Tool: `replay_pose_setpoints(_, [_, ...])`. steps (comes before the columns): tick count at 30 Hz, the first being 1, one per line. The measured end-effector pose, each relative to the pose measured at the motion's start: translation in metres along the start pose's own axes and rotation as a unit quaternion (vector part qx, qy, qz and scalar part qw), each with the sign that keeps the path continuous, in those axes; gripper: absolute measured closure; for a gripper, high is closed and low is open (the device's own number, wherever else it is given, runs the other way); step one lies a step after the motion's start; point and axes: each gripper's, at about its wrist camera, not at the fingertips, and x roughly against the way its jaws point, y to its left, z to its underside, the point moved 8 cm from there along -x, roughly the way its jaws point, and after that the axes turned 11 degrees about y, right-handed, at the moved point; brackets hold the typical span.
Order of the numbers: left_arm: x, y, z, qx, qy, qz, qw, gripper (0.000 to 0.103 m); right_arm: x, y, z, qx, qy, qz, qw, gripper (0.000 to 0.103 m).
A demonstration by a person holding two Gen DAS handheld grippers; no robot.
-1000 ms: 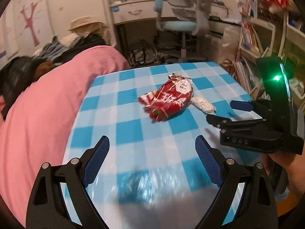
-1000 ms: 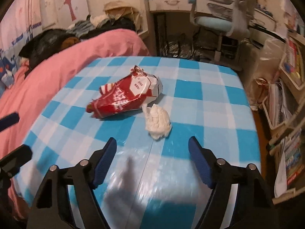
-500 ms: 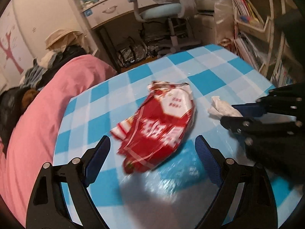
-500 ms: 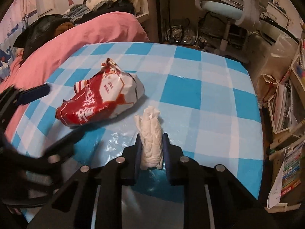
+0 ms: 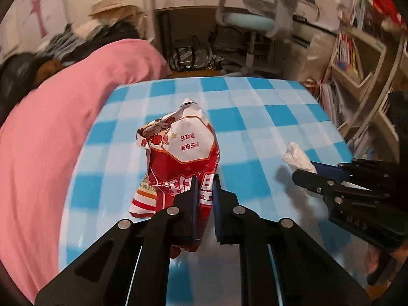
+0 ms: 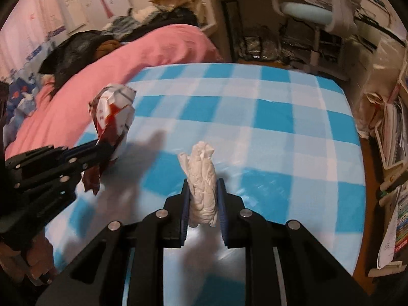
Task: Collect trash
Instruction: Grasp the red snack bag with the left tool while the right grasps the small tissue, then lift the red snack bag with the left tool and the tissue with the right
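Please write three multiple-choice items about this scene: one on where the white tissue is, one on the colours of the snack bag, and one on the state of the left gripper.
1. Where is the crumpled tissue?
A. Flat on the tablecloth
B. Between the right gripper's fingers
C. On the pink blanket

2. Which colours has the snack bag?
A. Red and white
B. Green and yellow
C. All black

3. How is the left gripper?
A. Wide open
B. Shut on nothing
C. Shut on the snack bag

Answers:
1 B: the right gripper pinches it.
2 A: red body, white panel.
3 C: its fingers clamp the bag's lower part.
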Motion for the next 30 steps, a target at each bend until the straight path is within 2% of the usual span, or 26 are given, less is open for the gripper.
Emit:
replay_pose_setpoints(4, [0.038, 0.018, 0.042, 0.034, -0.007, 0.048, 0.9982, 0.093, 0.019, 0.033, 0.026, 0.027, -0.006, -0.001, 1.0, 0.082])
replay_pose_setpoints(7, [0.059, 0.034, 0.074, 0.069, -0.009, 0.086, 0.9939, 0.093, 0.031, 0.048, 0.044, 0.032, -0.01, -0.003, 0.999, 0.082])
replay_pose_setpoints(10, [0.07, 0.047, 0.096, 0.086, -0.008, 0.092, 0.992, 0.093, 0.04, 0.058, 0.058, 0.032, -0.015, -0.004, 0.999, 0.082])
replay_pose_setpoints(15, [0.091, 0.062, 0.116, 0.122, -0.02, 0.125, 0.9844, 0.093, 0.046, 0.068, 0.073, 0.034, -0.017, -0.001, 0.999, 0.082])
replay_pose_setpoints(24, [0.118, 0.068, 0.134, 0.132, -0.039, 0.125, 0.9825, 0.094, 0.064, 0.084, 0.091, 0.033, -0.048, -0.001, 0.998, 0.082])
replay_pose_setpoints(30, [0.115, 0.064, 0.133, 0.125, -0.036, 0.113, 0.985, 0.094, 0.062, 0.093, 0.093, 0.045, -0.051, 0.002, 0.998, 0.082])
